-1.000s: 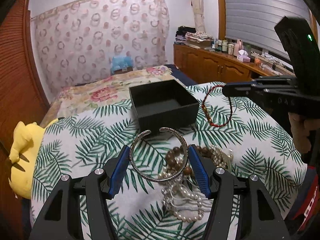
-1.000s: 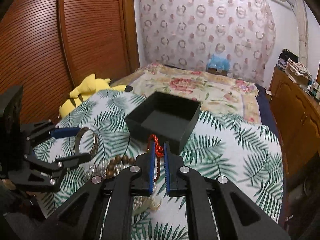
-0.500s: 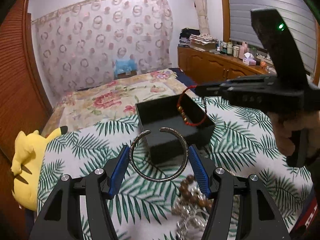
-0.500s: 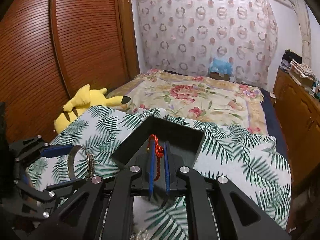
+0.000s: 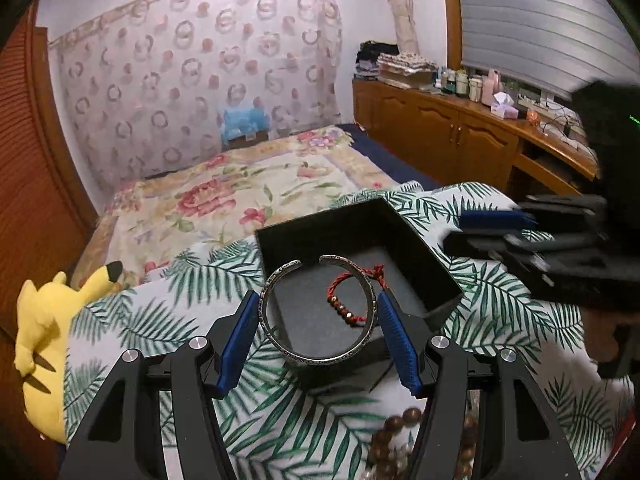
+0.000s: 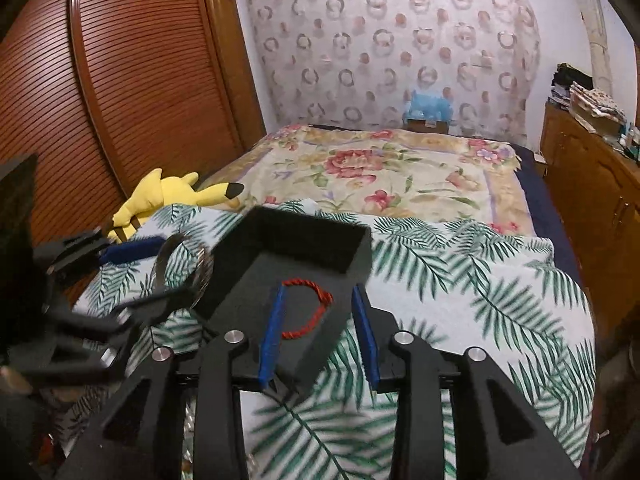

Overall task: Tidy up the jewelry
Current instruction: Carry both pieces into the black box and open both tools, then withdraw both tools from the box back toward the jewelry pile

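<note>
Bed point(image 6: 400, 168), covered by a palm-leaf cloth point(image 6: 480, 280). Laid directly on it: black open box point(image 5: 416, 252), wooden bead strands point(image 5: 394, 432), yellow plush toy point(image 6: 168, 196).

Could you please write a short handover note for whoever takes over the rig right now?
Left gripper: shut on the silver bangle, held over the black box.
Right gripper: open; its jaws have just been opening, nothing gripped.
Red bracelet: lying on the box floor, done.
Left: drop the bangle in the box, then move the wooden beads and the other pieces near the front edge of the leaf-print cloth.
</note>
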### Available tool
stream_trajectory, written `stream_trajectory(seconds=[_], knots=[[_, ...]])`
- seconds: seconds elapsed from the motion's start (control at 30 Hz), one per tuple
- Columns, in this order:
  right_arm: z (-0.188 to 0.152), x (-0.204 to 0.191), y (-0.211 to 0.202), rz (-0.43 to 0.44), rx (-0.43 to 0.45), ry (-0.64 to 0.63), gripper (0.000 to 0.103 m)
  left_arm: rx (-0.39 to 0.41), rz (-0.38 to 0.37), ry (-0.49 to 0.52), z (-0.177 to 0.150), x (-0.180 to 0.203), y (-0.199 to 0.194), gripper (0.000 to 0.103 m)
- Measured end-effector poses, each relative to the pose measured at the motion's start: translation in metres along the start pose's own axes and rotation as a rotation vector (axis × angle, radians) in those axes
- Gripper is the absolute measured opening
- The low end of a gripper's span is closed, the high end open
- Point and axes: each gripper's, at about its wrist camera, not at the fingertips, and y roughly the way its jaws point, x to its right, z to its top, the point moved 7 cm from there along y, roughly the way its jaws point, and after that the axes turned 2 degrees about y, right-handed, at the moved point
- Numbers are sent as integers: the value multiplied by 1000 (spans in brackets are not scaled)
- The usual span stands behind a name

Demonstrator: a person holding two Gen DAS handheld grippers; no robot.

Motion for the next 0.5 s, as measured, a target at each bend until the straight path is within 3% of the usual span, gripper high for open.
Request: stream_trajectory(seconds=[0.33, 0.43, 0.5], knots=[[-26, 14, -23, 8, 13, 28, 38, -55, 28, 23, 13, 6, 39, 58], [-34, 14, -27, 3, 12, 29, 38, -43, 32, 7, 16, 4, 42, 70], [-37, 14, -32, 2, 17, 26, 38, -30, 27, 1, 17, 4, 40, 71]])
